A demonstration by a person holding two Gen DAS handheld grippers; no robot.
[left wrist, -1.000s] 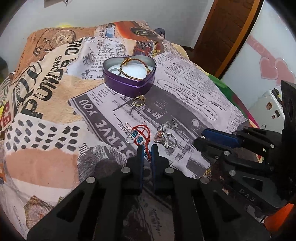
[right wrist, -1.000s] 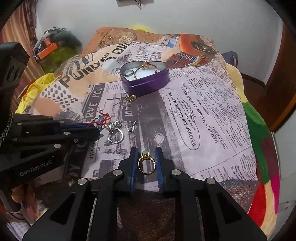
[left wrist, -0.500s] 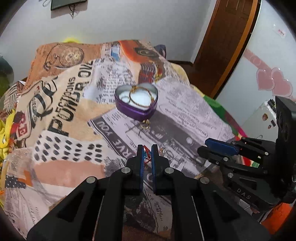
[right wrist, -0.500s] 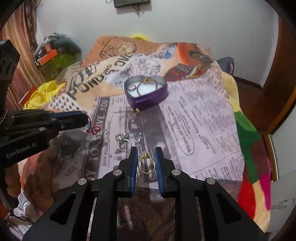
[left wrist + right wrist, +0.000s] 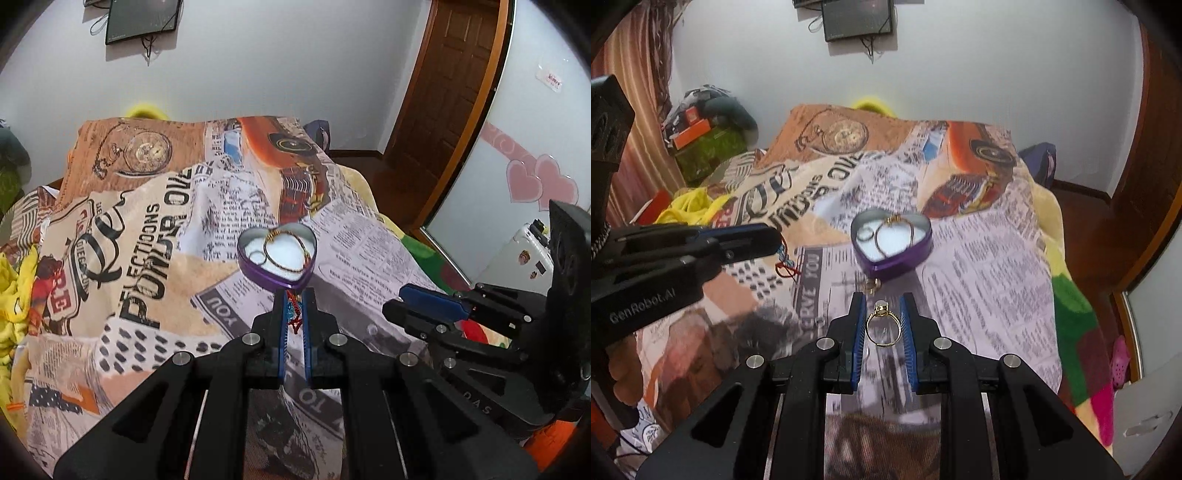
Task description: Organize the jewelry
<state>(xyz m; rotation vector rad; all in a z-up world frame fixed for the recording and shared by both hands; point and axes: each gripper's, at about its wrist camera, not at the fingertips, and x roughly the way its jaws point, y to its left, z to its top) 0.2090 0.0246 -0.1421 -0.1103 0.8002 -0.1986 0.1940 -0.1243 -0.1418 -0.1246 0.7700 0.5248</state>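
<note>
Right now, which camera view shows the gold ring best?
The right wrist view: the gold ring sits face-on between the right gripper jaws. The left wrist view shows that gripper side-on; the ring is hidden.

A bed (image 5: 1015,266) carries everything, spread with a newspaper-and-vintage-car print blanket (image 5: 155,258). On the blanket sits a purple heart-shaped tin (image 5: 891,246), open, with a gold bangle (image 5: 897,236) and a small ring inside on white lining. Just in front of the tin lies a small gold piece of jewelry (image 5: 872,285). Crumpled yellow cloth (image 5: 690,206) lies at the blanket's left edge.
</note>
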